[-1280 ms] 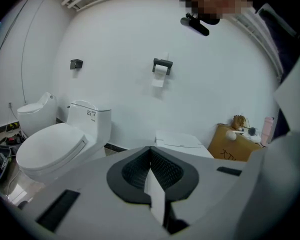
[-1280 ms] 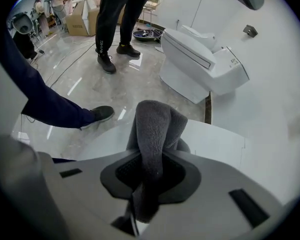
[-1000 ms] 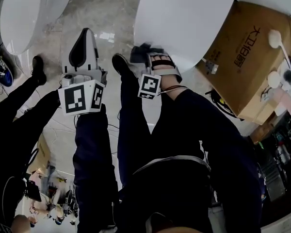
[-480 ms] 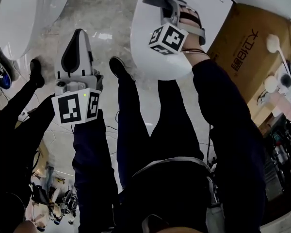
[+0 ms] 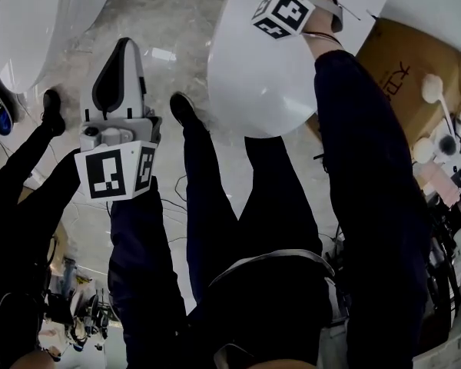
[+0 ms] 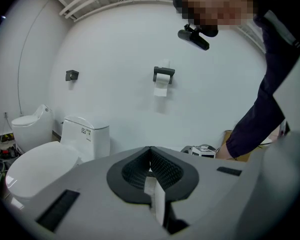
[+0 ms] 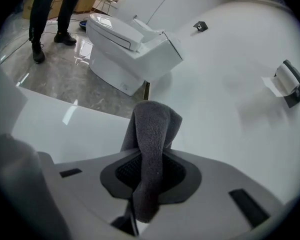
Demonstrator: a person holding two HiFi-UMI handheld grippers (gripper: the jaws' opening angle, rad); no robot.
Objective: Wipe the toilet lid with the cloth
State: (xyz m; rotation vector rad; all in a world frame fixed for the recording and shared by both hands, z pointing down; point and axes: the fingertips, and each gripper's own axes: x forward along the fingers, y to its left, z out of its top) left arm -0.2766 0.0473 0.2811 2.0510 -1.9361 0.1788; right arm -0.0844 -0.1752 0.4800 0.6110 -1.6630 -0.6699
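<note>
At the left of the head view, the left tongs hang over the marble floor, jaws closed together on nothing. Farther up, the right tongs pinch the grey cloth over the white toilet lid.

We are standing in what is looking like a toilet showroom or test room: a toilet lid at top centre, more toilets at lower left, a paper roll holder on the bare wall, a marble floor, and a cardboard box at upper right.
</note>
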